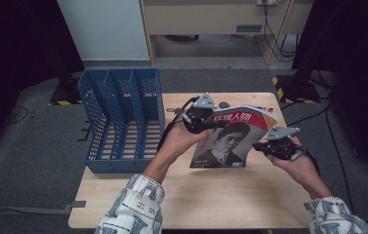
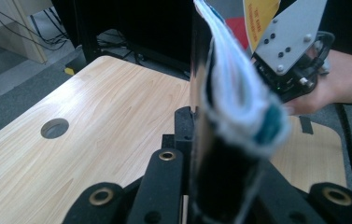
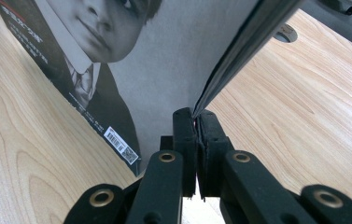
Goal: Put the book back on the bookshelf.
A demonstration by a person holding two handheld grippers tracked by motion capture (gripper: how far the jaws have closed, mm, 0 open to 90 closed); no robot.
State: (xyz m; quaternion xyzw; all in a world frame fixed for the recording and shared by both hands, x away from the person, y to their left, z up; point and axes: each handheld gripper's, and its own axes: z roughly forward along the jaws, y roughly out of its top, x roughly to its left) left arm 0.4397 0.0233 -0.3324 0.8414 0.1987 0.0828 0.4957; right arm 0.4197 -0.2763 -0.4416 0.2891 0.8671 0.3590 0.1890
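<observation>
While the magazine is standing on edge over the bench, the left tool and right tool are pinching opposite edges; being floppy, glossy and light, it is probably needing grips near the spine.

The high view looks forward and down on the whole pale wooden table from well above its near edge. Each gripper view sits low and close over that tabletop, looking along its black jaws. All three share the glossy portrait-cover magazine.
</observation>
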